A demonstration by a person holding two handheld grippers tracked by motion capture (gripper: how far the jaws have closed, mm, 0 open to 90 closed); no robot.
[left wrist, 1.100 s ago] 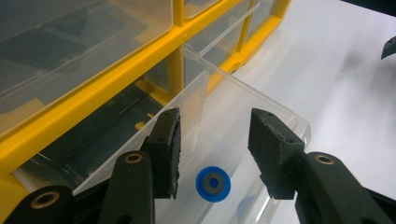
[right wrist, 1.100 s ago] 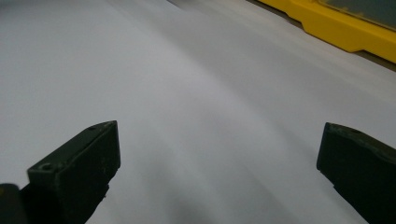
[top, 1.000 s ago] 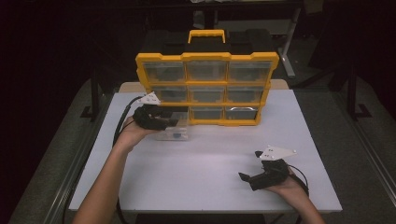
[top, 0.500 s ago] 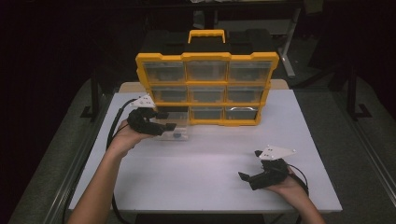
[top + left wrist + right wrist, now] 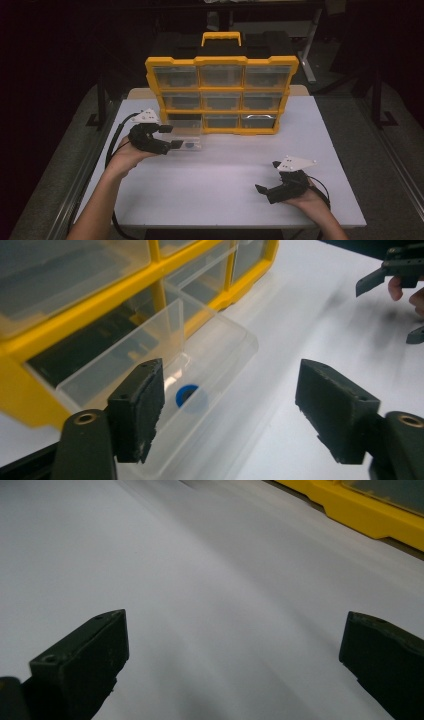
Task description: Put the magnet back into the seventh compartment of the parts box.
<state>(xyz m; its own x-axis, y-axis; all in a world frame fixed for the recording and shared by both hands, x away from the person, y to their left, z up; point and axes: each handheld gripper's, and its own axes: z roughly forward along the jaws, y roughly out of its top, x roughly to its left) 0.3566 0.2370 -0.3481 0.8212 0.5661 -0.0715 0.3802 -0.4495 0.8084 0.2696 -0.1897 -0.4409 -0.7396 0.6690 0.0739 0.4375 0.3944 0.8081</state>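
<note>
A yellow organizer case (image 5: 220, 95) with clear drawers stands upright at the back of the white table (image 5: 225, 200). Its bottom-left clear drawer (image 5: 186, 134) is pulled out onto the table. In the left gripper view, a small blue round piece (image 5: 189, 396) lies inside the drawer (image 5: 210, 355). My left gripper (image 5: 167, 137) is open beside the drawer's left front corner, with nothing between its jaws (image 5: 232, 400). My right gripper (image 5: 266, 190) rests open and holds nothing at the table's front right, and its own view looks along its jaws over bare table (image 5: 235, 650).
The case has a yellow carry handle (image 5: 220, 36) on top and its other drawers are shut. A dark floor and metal frames surround the table. The right gripper (image 5: 395, 270) appears far off in the left gripper view. The case's yellow base (image 5: 370, 515) edges the right gripper view.
My left hand and gripper have drawn back a little to the left and toward the person. The drawer stays pulled out. The right gripper has hardly moved.
</note>
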